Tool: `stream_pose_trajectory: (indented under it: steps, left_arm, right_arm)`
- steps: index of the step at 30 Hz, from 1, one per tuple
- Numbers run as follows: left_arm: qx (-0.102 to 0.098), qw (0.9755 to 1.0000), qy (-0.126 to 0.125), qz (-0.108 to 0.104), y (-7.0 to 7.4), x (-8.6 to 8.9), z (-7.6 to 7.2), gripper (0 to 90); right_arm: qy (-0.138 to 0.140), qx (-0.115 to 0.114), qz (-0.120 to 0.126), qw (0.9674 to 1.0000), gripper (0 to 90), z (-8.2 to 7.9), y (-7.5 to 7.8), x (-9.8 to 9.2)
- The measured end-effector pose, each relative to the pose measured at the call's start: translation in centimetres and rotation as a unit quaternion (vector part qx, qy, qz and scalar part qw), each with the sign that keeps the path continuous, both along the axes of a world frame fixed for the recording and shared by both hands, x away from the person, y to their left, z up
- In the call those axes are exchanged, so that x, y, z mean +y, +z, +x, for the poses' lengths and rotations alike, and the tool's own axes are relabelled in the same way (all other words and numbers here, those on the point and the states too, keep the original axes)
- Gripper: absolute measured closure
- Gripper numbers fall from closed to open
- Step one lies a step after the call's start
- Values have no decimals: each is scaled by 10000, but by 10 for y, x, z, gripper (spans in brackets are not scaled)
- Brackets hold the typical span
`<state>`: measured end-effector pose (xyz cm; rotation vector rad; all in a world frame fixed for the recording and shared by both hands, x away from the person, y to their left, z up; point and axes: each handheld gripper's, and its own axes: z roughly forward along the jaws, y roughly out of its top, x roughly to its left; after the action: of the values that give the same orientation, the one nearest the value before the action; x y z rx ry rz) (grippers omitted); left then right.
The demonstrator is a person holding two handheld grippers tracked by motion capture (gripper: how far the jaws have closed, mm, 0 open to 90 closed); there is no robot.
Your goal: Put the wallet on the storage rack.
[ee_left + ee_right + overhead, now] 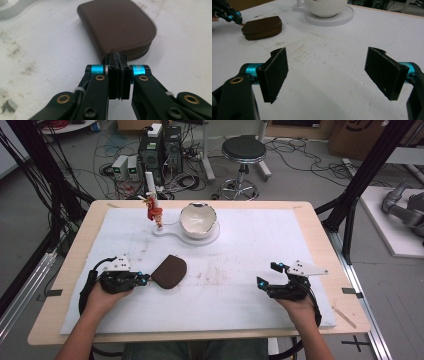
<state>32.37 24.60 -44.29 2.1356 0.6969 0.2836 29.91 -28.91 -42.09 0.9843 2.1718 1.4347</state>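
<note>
Cabling, computer cases and a black round stool (243, 149) occupied the floor behind a pale wooden table (70, 270), which carried a white foam mat (260, 245) as a soft work surface. At the far middle of the mat stood a white keyhole-shaped base (172, 231) bearing a white ceramic bowl with a broken rim (198, 220), and beside the bowl a small red figure (154, 211) mounted on a thin post, well clear of both hands. A flat brown zippered leather pouch (169, 270) lay on the mat left of centre, its rounded end toward the bowl. The left gripper (119, 60) lay low against the near edge of the pouch with its jaws pressed almost together; something thin was apparently pinched between the pads (113, 75), probably the zip pull, though the part itself was too small to confirm. Such a grip would suit drawing the zip along the pouch. The right gripper (332, 72) hovered over bare mat at the right, jaws spread wide and empty, probably waiting to steady the pouch.
</note>
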Motion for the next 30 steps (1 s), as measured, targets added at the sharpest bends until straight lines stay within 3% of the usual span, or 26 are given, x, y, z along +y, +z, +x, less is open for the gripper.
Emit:
stream_pose_trajectory:
  steps: [1, 3, 6, 12, 15, 18, 20, 24, 27, 30]
  left_arm:
    - [110, 9999, 2, -13, -2, 1, 1, 824]
    - [106, 9999, 66, 20, -3, 3, 2, 713]
    - [115, 9999, 46, 17, -3, 3, 1, 645]
    - [153, 9996, 12, 216, -10, -3, 3, 572]
    - [105, 9997, 48, 207, -12, -2, 4, 618]
    - [80, 9996, 36, 261, -12, 1, 4, 804]
    - [1, 9994, 4, 343, -11, -1, 2, 880]
    - [-52, 9990, -32, 434, -10, -2, 2, 883]
    - [-40, 9994, -25, 351, -9, -1, 2, 883]
    - [-51, 9999, -64, 94, -5, 2, 1, 883]
  right_arm:
    - [2, 3, 3, 10000, 192, 0, 0, 0]
    - [8, -22, 6, 10000, 192, 0, 0, 0]
    - [-9, -10, 16, 10000, 192, 0, 0, 0]
    - [7, -22, 0, 10000, 192, 0, 0, 0]
    - [0, -10, 3, 10000, 192, 0, 0, 0]
    - [-5, -6, -12, 10000, 192, 0, 0, 0]
    - [-5, -34, -27, 10000, 192, 0, 0, 1]
    - [-1, -20, -13, 10000, 192, 0, 0, 1]
    - [-2, -3, -6, 10000, 192, 0, 0, 0]
    - [-12, -6, 18, 10000, 192, 0, 0, 0]
